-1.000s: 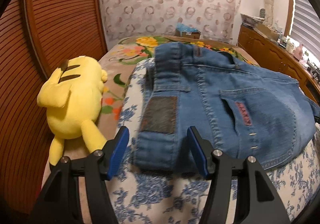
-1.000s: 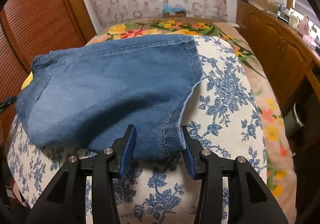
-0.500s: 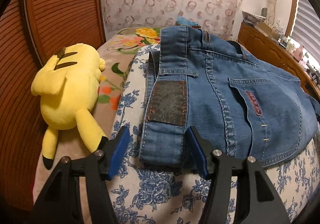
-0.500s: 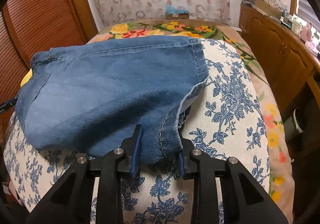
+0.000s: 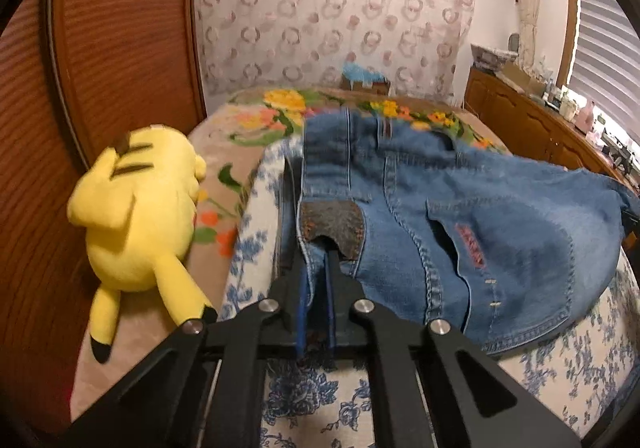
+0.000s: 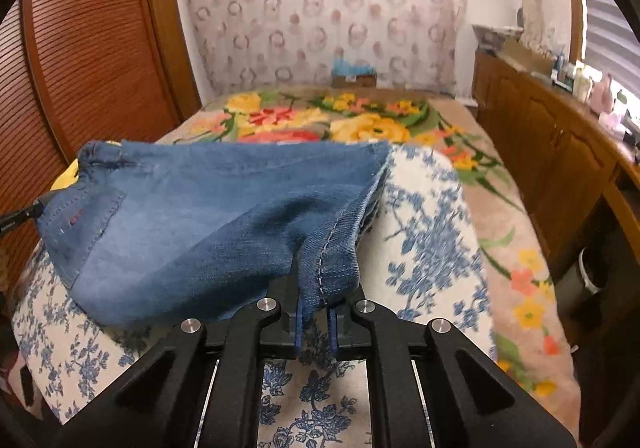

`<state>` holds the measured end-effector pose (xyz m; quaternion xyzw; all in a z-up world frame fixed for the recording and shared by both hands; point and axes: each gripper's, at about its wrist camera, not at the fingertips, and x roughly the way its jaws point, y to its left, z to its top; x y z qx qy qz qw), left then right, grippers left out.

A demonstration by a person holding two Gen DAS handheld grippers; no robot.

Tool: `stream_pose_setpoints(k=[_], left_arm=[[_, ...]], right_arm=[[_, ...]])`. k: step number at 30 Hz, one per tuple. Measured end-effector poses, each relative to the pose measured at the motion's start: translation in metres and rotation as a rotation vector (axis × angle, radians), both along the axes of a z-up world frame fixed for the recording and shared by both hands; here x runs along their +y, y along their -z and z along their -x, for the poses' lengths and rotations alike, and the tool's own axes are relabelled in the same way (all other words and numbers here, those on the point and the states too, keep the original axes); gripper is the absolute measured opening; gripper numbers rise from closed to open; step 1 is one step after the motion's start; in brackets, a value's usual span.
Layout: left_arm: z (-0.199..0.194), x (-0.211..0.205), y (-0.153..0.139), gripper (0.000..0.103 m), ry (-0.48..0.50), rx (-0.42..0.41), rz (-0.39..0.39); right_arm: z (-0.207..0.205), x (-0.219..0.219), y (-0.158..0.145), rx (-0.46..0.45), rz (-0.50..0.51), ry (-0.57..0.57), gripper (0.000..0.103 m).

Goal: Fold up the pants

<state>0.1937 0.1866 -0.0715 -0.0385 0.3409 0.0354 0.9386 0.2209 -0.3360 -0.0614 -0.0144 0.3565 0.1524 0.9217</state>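
Blue denim pants [image 5: 460,216] lie folded across a white cover with blue flowers [image 5: 304,388] on the bed. In the left wrist view my left gripper [image 5: 318,260] is shut on the waistband, just below the dark leather patch [image 5: 336,220], and that edge is bunched and raised. In the right wrist view the pants [image 6: 200,224] stretch away to the left. There my right gripper [image 6: 316,300] is shut on the stitched hem edge [image 6: 332,260], which is pulled up into a ridge between the pads.
A yellow plush toy [image 5: 140,208] lies left of the pants on the flowered blanket [image 6: 320,120]. A slatted wooden door [image 5: 100,48] stands on the left and a wooden cabinet [image 6: 560,168] runs along the right. A small box [image 6: 354,78] sits at the bed's far end.
Both grippers went from open around the denim to shut on it. Both ends of the pants have come up a little off the cover.
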Motion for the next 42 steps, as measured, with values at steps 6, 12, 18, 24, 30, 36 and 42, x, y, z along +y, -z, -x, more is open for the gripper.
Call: stream_pose_setpoints(k=[6, 12, 18, 24, 30, 36, 42], left_arm=[[0.016, -0.007, -0.040, 0.004, 0.016, -0.079, -0.038], [0.046, -0.014, -0.062, 0.004, 0.038, -0.123, -0.029], [0.087, -0.021, -0.061, 0.004, 0.045, -0.120, -0.028], [0.087, -0.020, -0.015, 0.006, 0.049, 0.008, -0.010], [0.088, -0.033, -0.007, 0.017, 0.056, 0.042, -0.053], [0.088, -0.031, -0.020, 0.043, 0.058, 0.010, -0.061], [0.065, -0.035, -0.025, 0.056, 0.107, 0.002, -0.017]], right_arm=[[0.013, -0.012, -0.028, -0.072, 0.007, 0.016, 0.003], [0.051, -0.039, -0.061, -0.142, 0.003, 0.046, 0.003], [0.088, -0.054, -0.059, -0.114, -0.013, 0.036, 0.003], [0.093, -0.054, -0.006, 0.022, -0.020, 0.017, 0.003], [0.091, -0.060, 0.019, 0.100, -0.044, 0.039, 0.022], [0.106, -0.074, 0.022, 0.128, -0.017, 0.056, 0.040], [0.123, -0.097, 0.000, 0.058, 0.002, 0.105, 0.045]])
